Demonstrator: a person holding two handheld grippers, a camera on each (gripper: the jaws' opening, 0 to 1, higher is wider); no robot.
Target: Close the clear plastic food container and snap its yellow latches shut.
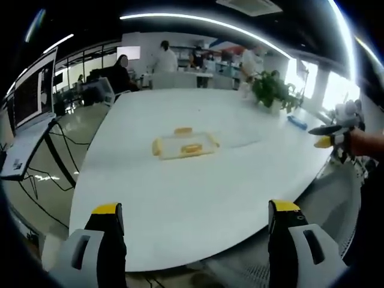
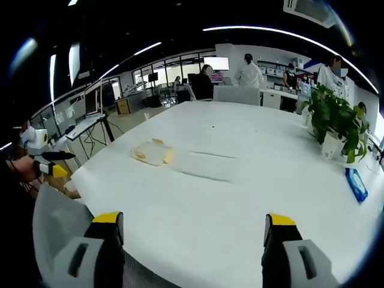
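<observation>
My left claw (image 1: 195, 216) hangs wide open and empty off the tabletop (image 1: 198, 192) edge, and my right claw (image 2: 192, 228) is likewise spread with nothing in it. The clear plastic food container (image 1: 183, 146) sits out on the tabletop, well apart from both claws, its yellow latches (image 1: 156, 147) sticking out at the sides. I can't tell if the lid is seated. I judge nothing is started: approach, closing and latching all remain.

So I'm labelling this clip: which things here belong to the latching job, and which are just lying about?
Job:
clear container with yellow latches
left gripper
right gripper

Lying about:
potted plant
blue pack
laptop
white table
</observation>
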